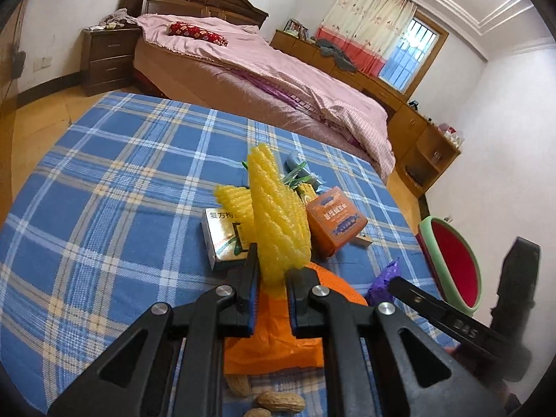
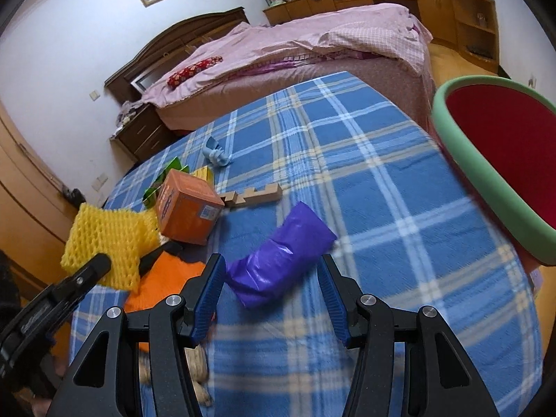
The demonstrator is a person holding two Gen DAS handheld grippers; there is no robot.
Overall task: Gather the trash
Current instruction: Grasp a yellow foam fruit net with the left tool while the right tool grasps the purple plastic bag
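We observe a surface (image 1: 104, 173) draped in blue plaid cloth. In the left wrist view its left half lies bare out to the curved edge at the frame's left; the clutter sits at centre. In the right wrist view open cloth extends from centre to the edge at the right of the frame.

The left gripper (image 1: 272, 290) has its jaws clamped on the yellow foam net (image 1: 274, 219), a ribbed mesh sleeve standing upright above an orange bag (image 1: 278, 340). Left of the net lies a white-and-green box (image 1: 222, 239) printed with Chinese characters; the full wording is partly hidden. Right of the net stands an orange box (image 1: 335, 224) with a dark label we cannot read. Peanuts (image 1: 278, 401) lie at the lower edge of the frame.

The right gripper (image 2: 272, 299) has its jaws apart, one on each side of the crumpled purple bag (image 2: 281, 260), not touching it. A notched wooden piece (image 2: 253, 196) lies beyond it. A green-rimmed red bin (image 2: 500, 160) stands at the right of the frame, beside the surface edge.
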